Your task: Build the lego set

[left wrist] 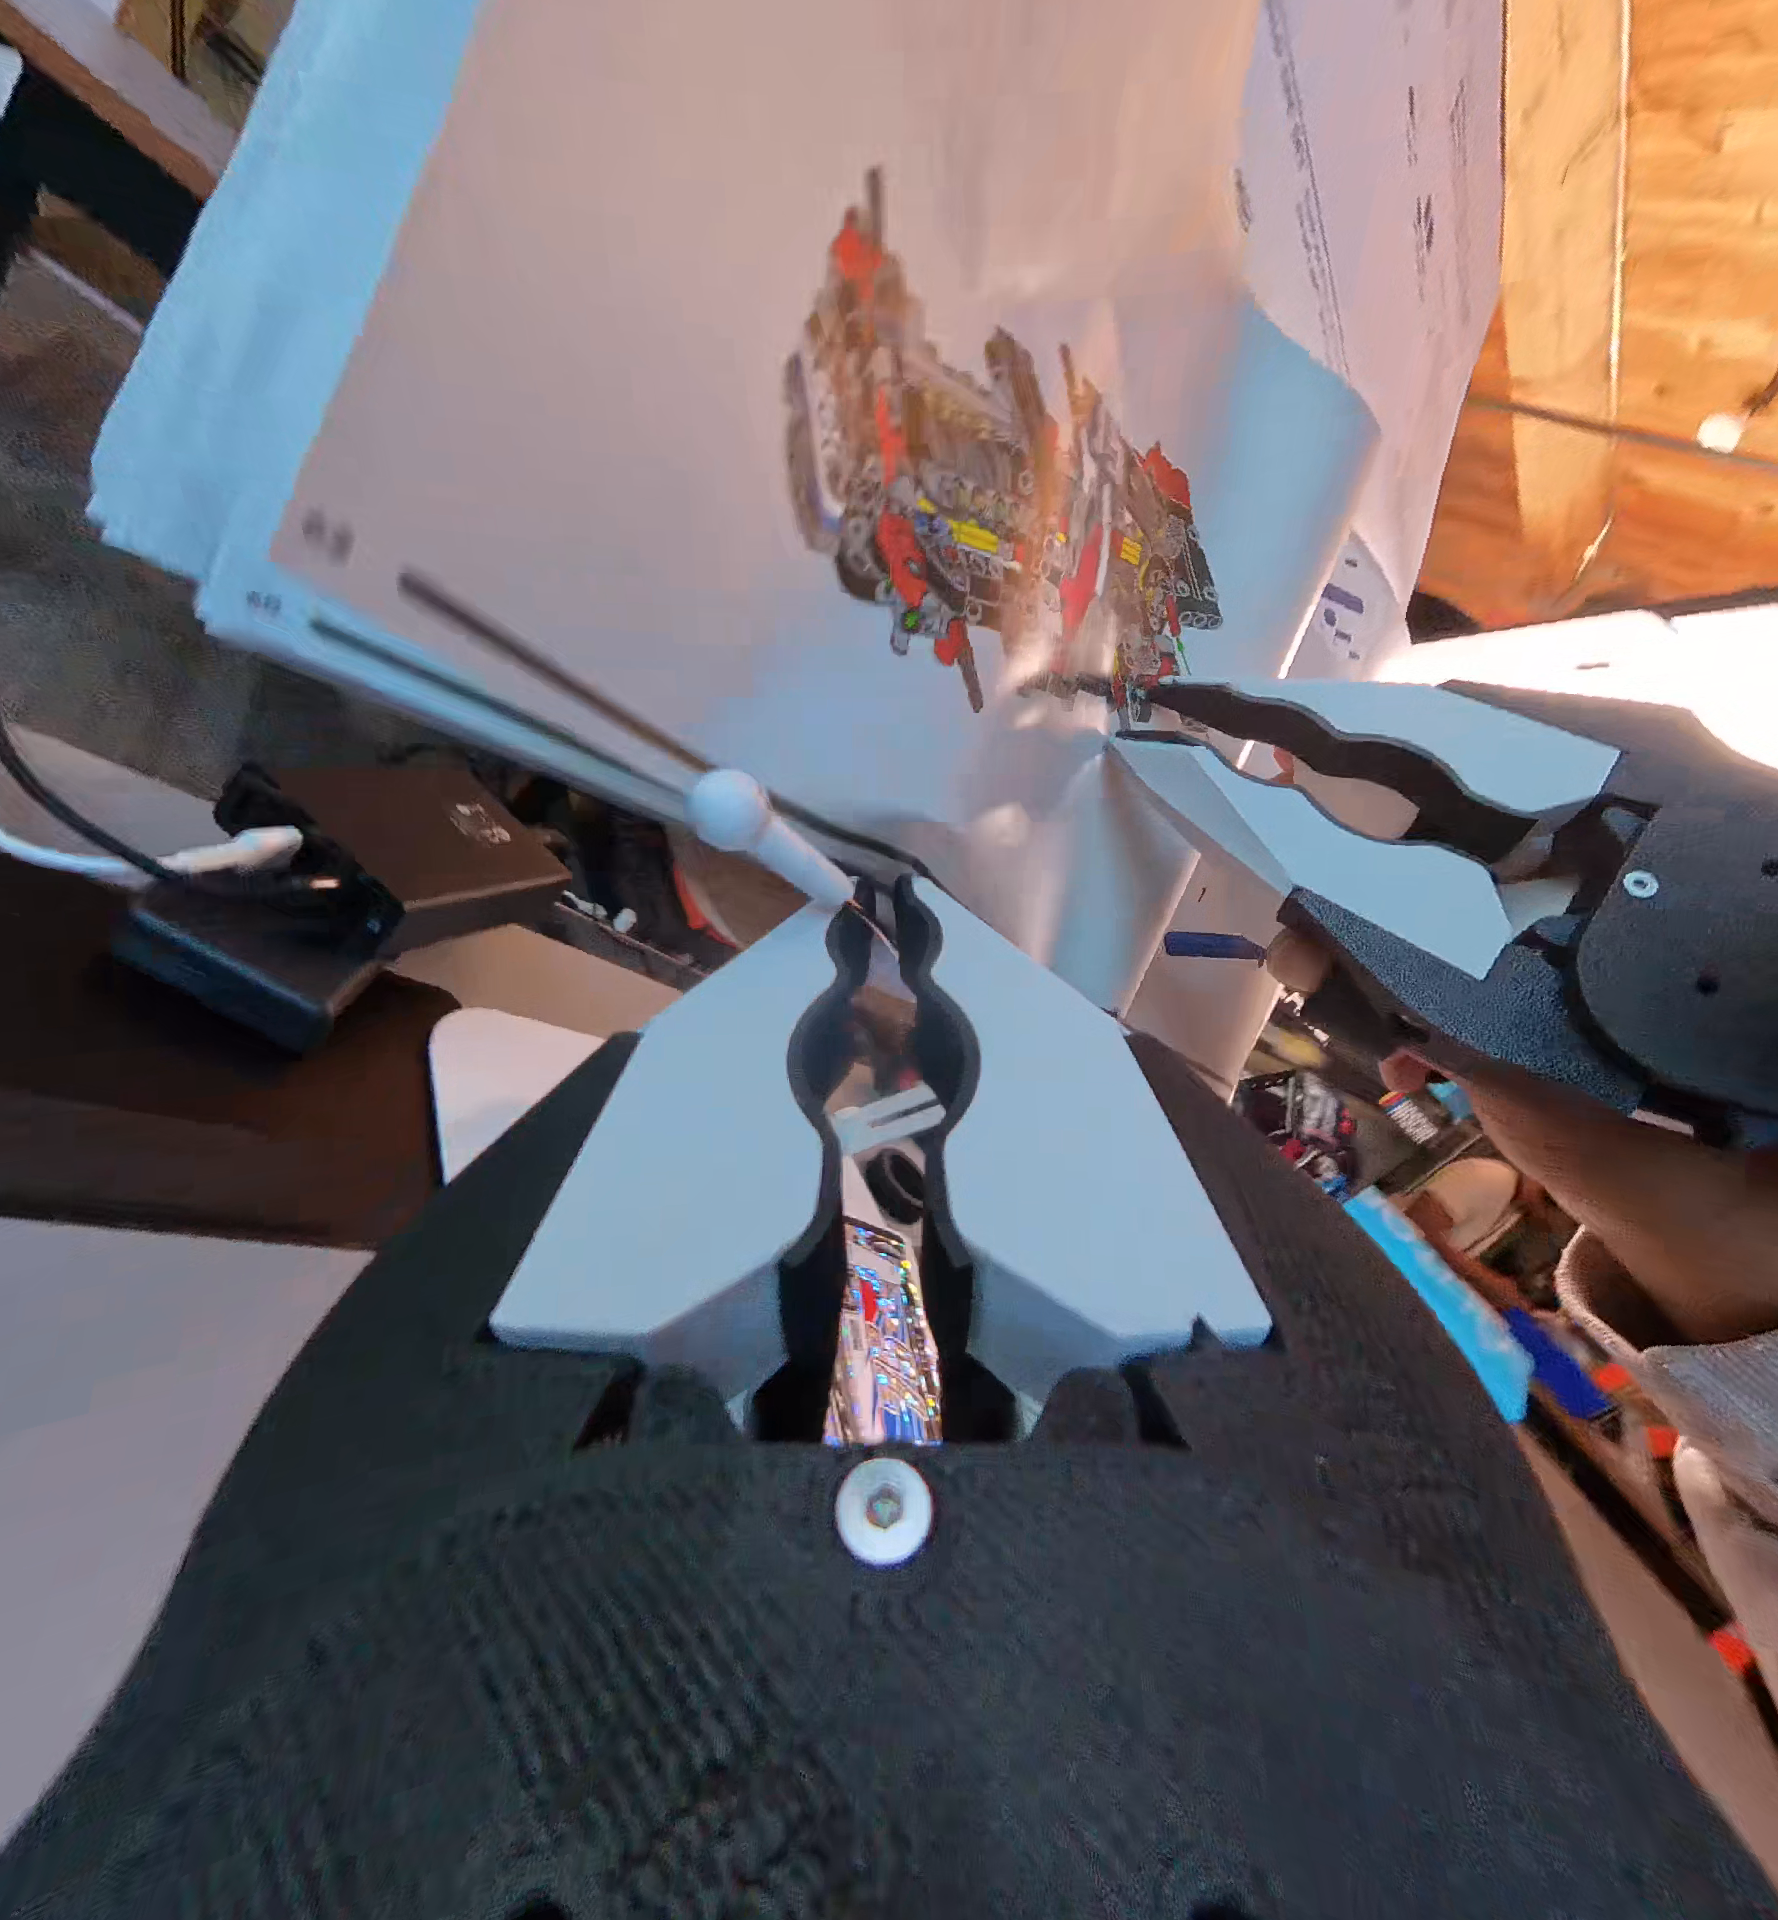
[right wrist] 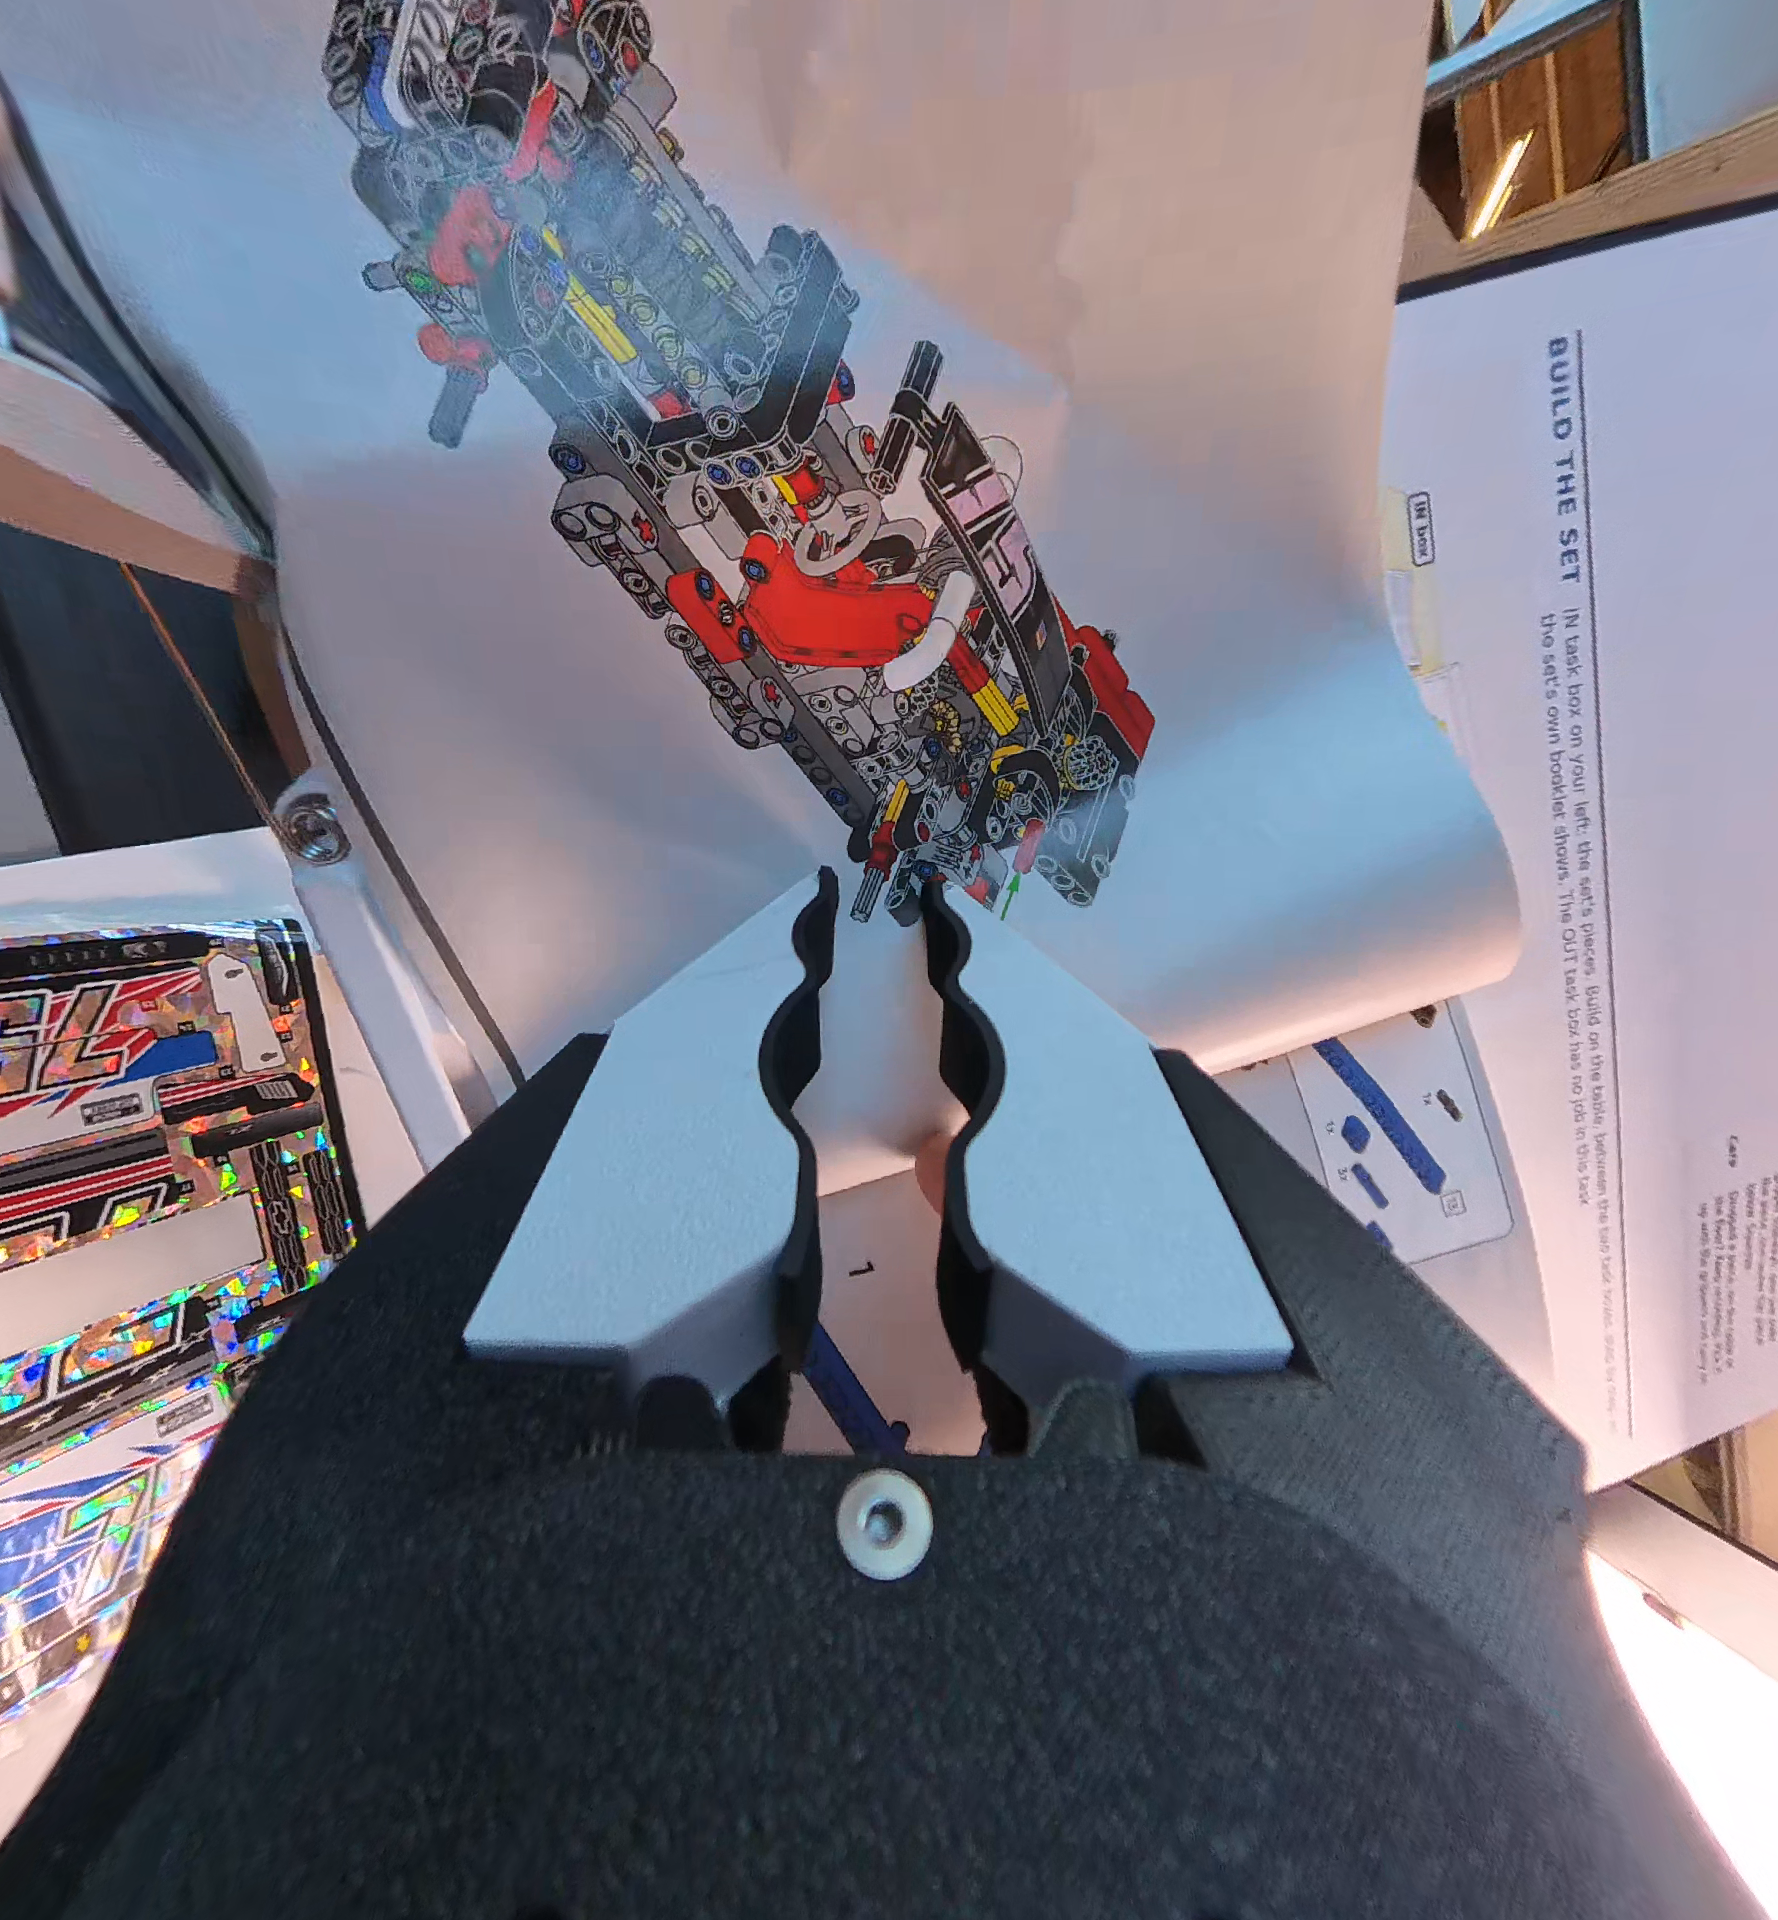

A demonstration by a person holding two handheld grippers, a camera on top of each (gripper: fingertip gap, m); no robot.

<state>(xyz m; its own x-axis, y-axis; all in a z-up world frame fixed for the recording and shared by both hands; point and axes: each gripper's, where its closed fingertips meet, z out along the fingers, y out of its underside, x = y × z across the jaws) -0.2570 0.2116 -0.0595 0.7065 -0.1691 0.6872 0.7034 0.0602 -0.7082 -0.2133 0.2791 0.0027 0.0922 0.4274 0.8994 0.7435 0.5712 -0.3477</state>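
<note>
Here, left claw (left wrist: pixel 880 899) raised toward upright booklet page (left wrist: pixel 656 364), tips nearly closed, nothing seen gripped. Right claw (left wrist: pixel 1145 717) reached in from right, clenched on page's lower edge beside printed model picture (right wrist: pixel 812 540). One instruction sheet (right wrist: pixel 1643 831) seen at right, one shiny sticker sheet (right wrist: pixel 106 1143) on desk at left.

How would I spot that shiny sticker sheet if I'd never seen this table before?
Start from the big instruction booklet page with the drawn red and grey vehicle, held up by the right gripper. Look down and left of it in the right wrist view: the sticker sheet lies flat there. Unlike the plain white papers nearby, it glitters with holographic silver flecks and has red, blue and black racing shapes.
</note>
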